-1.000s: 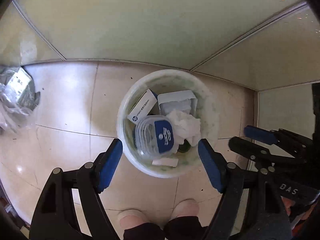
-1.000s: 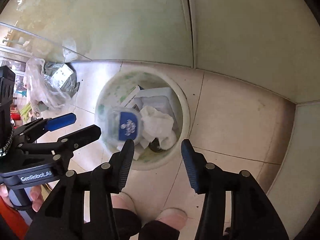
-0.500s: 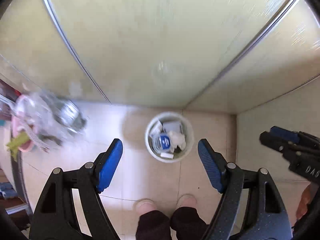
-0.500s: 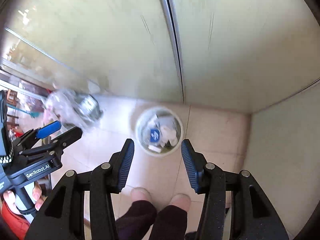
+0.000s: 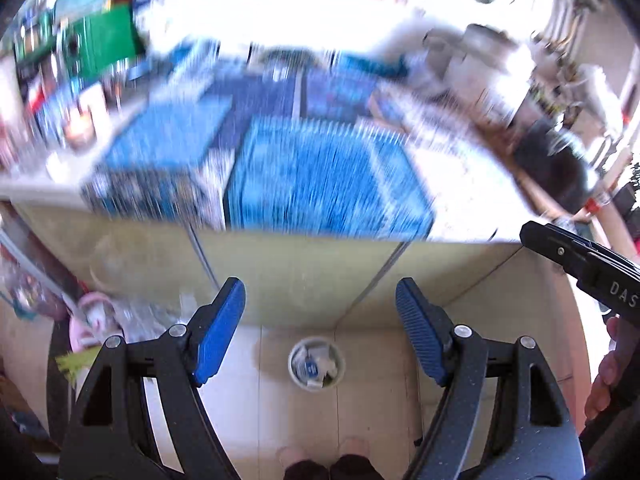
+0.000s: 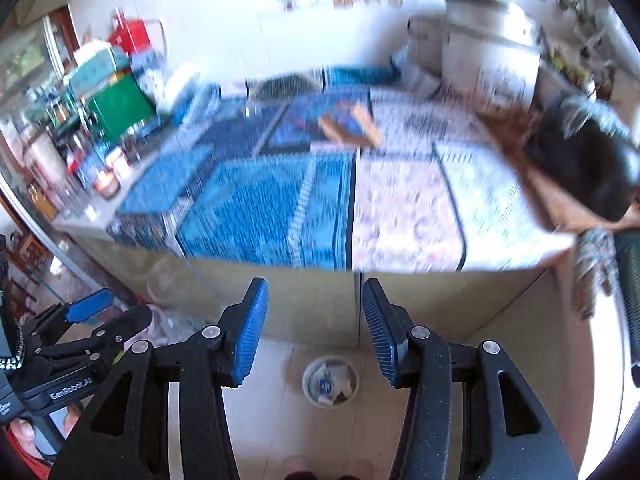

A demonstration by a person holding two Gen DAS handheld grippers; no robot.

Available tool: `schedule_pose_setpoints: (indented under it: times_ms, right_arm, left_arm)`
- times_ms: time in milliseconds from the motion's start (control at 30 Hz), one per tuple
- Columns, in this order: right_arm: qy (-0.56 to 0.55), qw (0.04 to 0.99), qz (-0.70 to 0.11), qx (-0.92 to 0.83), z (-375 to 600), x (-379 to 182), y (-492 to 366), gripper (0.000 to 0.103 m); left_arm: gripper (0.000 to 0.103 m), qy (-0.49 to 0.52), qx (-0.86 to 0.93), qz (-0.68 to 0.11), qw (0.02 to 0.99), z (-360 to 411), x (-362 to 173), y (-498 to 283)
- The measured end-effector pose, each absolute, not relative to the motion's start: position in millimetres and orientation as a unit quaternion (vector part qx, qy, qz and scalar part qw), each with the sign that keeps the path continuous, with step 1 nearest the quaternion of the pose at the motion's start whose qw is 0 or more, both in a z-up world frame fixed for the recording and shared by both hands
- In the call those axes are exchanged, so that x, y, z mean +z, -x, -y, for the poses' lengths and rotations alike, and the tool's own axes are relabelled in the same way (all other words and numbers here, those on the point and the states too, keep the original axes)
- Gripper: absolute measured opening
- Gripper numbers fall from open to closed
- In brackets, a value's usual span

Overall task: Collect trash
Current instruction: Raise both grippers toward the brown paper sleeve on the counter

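Note:
A white trash bin (image 5: pixel 317 363) stands on the tiled floor far below, holding boxes, crumpled tissue and a blue-labelled clear container; it also shows in the right wrist view (image 6: pixel 329 381). My left gripper (image 5: pixel 320 332) is open and empty, high above the bin. My right gripper (image 6: pixel 315 332) is open and empty, also high above it. A countertop (image 6: pixel 404 216) with blue and pale mats fills the upper half of both views, blurred by motion.
Jars, a green box (image 6: pixel 120 106) and a red box crowd the counter's left. A white pot (image 6: pixel 488 52) and a black object (image 6: pixel 588 160) sit at the right. A plastic bag (image 5: pixel 120 316) lies on the floor left of the bin.
Both grippers have risen far above the bin and tilted up. The bin has shrunk in view and the countertop has come into sight.

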State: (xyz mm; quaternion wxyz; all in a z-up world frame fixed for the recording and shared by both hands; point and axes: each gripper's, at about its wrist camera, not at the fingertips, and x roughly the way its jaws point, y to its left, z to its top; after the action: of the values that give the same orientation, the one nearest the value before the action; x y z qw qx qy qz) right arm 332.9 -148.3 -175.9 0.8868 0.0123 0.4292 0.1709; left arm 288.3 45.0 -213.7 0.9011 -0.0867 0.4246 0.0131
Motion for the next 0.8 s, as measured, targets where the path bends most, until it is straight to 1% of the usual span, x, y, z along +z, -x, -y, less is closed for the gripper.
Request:
schedule_pose_setpoints:
  times_ms: [100, 200, 267, 400, 533, 600, 633, 667, 733, 800]
  right_arm:
    - [-0.018, 0.903, -0.396, 0.163, 145.7, -138.7, -330.5, 0.059]
    - [-0.022, 0.916, -0.368, 0.157, 153.2, -111.2, -335.6, 0.060]
    - [-0.020, 0.923, -0.353, 0.151, 154.3, -97.0, -338.8, 0.060]
    - [-0.019, 0.931, -0.335, 0.148, 164.3, -80.4, -355.9, 0.060]
    - [-0.016, 0.929, -0.334, 0.158, 174.2, -78.4, -389.1, 0.060]
    - [-0.012, 0.927, -0.337, 0.167, 179.0, -78.3, -408.5, 0.060]
    - [-0.009, 0.926, -0.337, 0.171, 181.5, -78.4, -418.0, 0.061]
    - [-0.004, 0.926, -0.337, 0.170, 183.9, -78.9, -430.0, 0.063]
    - [0.008, 0.928, -0.334, 0.165, 189.1, -80.2, -449.0, 0.079]
    - [0.035, 0.927, -0.333, 0.168, 190.2, -84.1, -470.7, 0.082]
  left_arm:
    - [0.077, 0.077, 0.013, -0.390, 0.918, -48.4, -169.9, -287.4]
    - [0.077, 0.069, 0.009, -0.360, 0.930, -43.5, -137.2, -291.9]
    - [0.077, 0.057, 0.000, -0.357, 0.932, -45.2, -118.2, -298.6]
    - [0.077, 0.038, 0.004, -0.340, 0.940, -39.3, -97.0, -319.9]
    - [0.077, 0.048, 0.008, -0.336, 0.940, -35.1, -88.2, -352.8]
    - [0.083, 0.057, 0.014, -0.333, 0.941, -33.1, -84.1, -373.9]
    - [0.084, 0.059, 0.014, -0.328, 0.943, -31.7, -82.2, -381.7]
    - [0.086, 0.060, 0.016, -0.322, 0.945, -30.8, -80.1, -391.7]
    - [0.088, 0.061, 0.032, -0.319, 0.945, -30.5, -77.9, -411.9]
    - [0.089, 0.063, 0.048, -0.315, 0.946, -31.7, -75.5, -430.1]
